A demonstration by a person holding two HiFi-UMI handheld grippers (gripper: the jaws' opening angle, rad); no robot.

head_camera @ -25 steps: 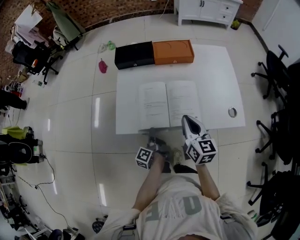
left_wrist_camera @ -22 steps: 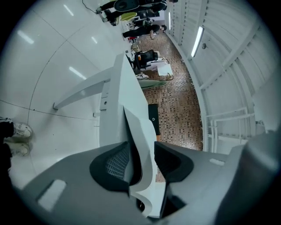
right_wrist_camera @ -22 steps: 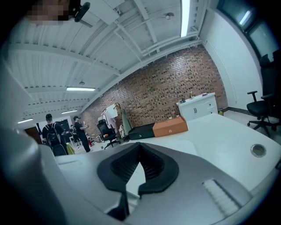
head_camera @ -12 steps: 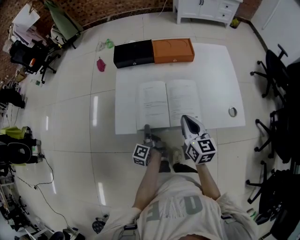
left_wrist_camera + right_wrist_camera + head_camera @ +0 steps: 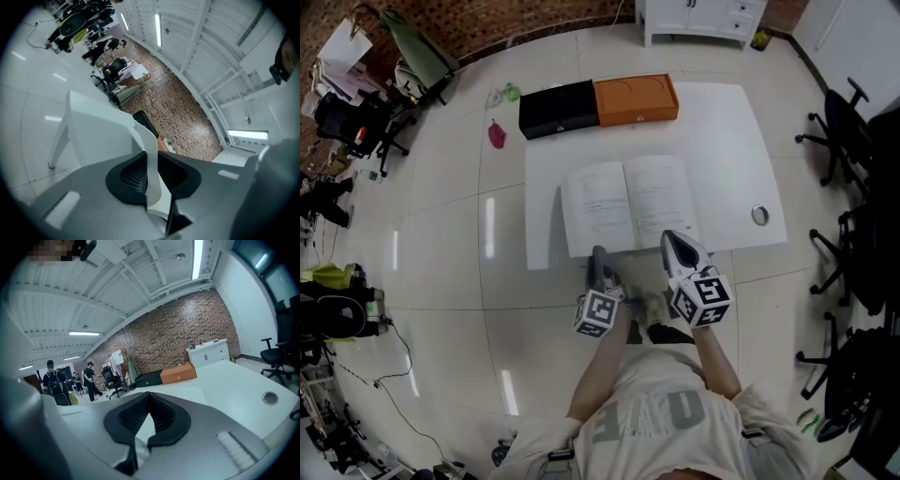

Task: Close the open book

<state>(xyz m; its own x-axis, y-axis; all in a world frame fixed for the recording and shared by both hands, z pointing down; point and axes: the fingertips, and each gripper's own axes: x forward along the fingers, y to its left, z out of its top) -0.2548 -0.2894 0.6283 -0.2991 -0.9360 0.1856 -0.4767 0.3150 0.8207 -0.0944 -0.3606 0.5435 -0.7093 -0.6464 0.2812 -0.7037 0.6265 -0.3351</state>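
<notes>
The open book lies on the white table, pages up. My left gripper is at the book's near left edge, and its jaws are closing on that side. In the left gripper view a white sheet of the book runs between the pads of that left gripper, and the book's left half stands raised off the table. My right gripper rests over the book's near right corner. Seen in its own view, the right gripper has its tips touching and nothing visibly gripped.
A black box and an orange box stand side by side at the table's far edge. A small round metal piece sits near the right edge. Office chairs stand to the right of the table.
My left gripper has risen from below the table's near edge to the book's left side, rolled, and closed on it. The left half has lifted. The right gripper has stayed put.
</notes>
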